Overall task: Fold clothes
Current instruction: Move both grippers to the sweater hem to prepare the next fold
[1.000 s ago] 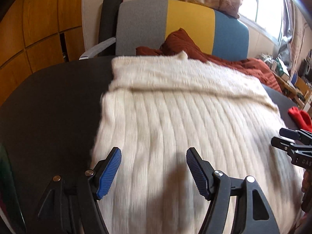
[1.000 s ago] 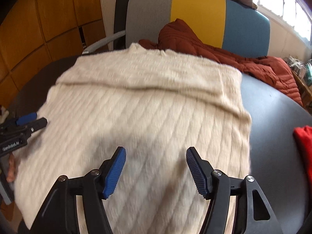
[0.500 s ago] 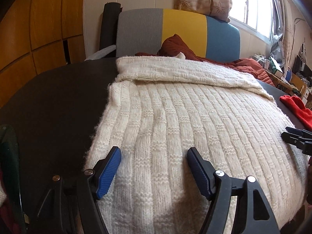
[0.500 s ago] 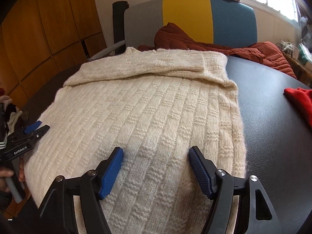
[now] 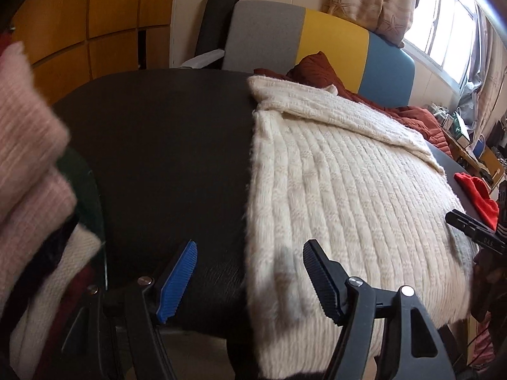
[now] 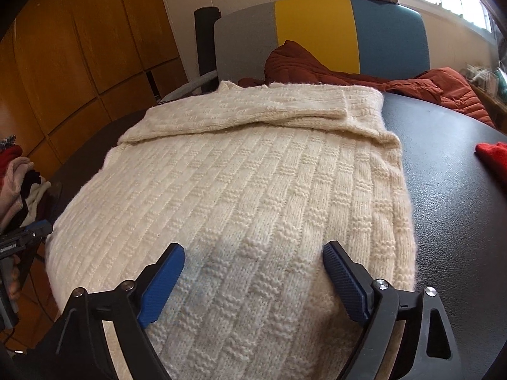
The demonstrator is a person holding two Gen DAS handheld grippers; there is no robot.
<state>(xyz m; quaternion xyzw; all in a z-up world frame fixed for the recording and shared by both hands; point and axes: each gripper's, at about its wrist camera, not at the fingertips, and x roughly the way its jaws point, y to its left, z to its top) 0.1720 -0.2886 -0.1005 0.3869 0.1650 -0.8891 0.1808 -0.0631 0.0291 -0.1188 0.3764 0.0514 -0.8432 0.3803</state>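
1. The cream, basket-weave knit sweater (image 6: pixel 240 209) lies flat on the dark, leather-textured round table (image 6: pixel 450 196). Its near hem hangs over the table's near edge; its far part reaches the far edge.
2. A sleeve (image 6: pixel 240 110) is folded across the sweater's far part, cuff toward the table's right side. The body lies in a tidy rectangle with straight side edges.
3. Judgement on progress: the sleeves appear tucked in, while the body is at full length. This fits a sweater part-way folded, with the lengthwise fold remaining; whether a second sleeve lies beneath the visible one cannot be told from these views.
4. The left gripper (image 5: pixel 250 277) has its jaws spread and holds nothing. It hovers at the sweater's left edge near the table's near edge, one finger over bare table, the other over knit.
5. The right gripper (image 6: pixel 253 281) is likewise spread and empty, above the sweater's near hem.
6. Surroundings: a rust-red quilted jacket (image 6: pixel 317 66) lies at the far edge against a grey, yellow and blue chair back (image 6: pixel 317 31). A red cloth (image 6: pixel 492 158) sits at the right edge, well apart from the sweater. A blurred heap of pink and mixed knitwear (image 5: pixel 28 158) stands left.
7. No obstruction lies on the sweater.
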